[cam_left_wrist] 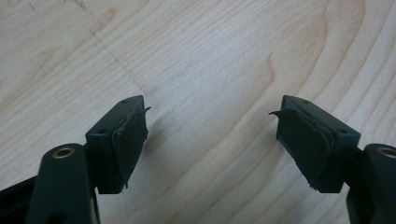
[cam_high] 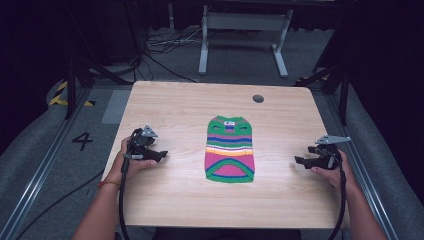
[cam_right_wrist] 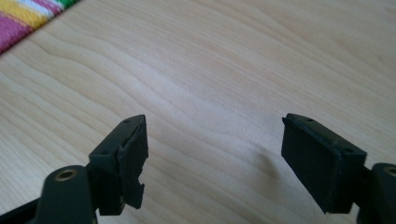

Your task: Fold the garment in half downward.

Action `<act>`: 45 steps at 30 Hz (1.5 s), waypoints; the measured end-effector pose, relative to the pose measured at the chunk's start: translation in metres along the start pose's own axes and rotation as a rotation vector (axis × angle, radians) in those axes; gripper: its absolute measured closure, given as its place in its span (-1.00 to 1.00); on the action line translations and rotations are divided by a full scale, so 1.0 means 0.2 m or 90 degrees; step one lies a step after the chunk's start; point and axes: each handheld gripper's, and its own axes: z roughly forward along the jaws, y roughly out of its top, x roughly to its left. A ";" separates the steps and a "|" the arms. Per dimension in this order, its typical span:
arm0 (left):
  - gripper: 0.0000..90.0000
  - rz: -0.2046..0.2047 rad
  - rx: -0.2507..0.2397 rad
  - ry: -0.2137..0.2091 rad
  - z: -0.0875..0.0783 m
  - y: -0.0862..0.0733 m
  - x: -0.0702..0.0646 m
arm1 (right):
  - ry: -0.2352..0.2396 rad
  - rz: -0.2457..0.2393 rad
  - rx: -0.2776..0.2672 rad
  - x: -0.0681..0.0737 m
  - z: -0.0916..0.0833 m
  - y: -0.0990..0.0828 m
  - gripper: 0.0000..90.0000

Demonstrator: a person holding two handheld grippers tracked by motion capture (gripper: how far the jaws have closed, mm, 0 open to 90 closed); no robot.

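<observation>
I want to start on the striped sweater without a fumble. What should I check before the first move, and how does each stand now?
1. Left gripper open and holding nothing: ok, jaws wide apart over bare wood.
2. Right gripper open and holding nothing: ok.
3. Sweater lying flat, mid-table, reachable from both sides: ok.
4. Both grippers apart from the sweater: ok, each rests near its own table edge.
5. Cables away from the sweater: ok, they trail back toward the person.
6. Sweater's underside free of folds: cannot tell.
</observation>
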 end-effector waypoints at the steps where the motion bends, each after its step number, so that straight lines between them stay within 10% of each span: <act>1: -0.39 -0.007 0.001 -0.011 0.01 0.01 0.01 | -0.002 -0.004 -0.001 0.00 0.00 0.01 -0.42; 10: -0.27 -0.014 -0.036 -0.060 0.01 0.09 0.02 | -0.010 -0.047 -0.019 0.07 0.05 0.19 -0.32; 26: -0.27 0.012 -0.085 -0.107 0.18 0.47 -0.01 | 0.028 -0.083 -0.040 0.24 0.32 0.57 -0.19; 45: -0.12 -0.039 -0.061 -0.091 0.47 0.69 -0.08 | 0.021 -0.033 -0.038 0.29 0.62 0.73 0.06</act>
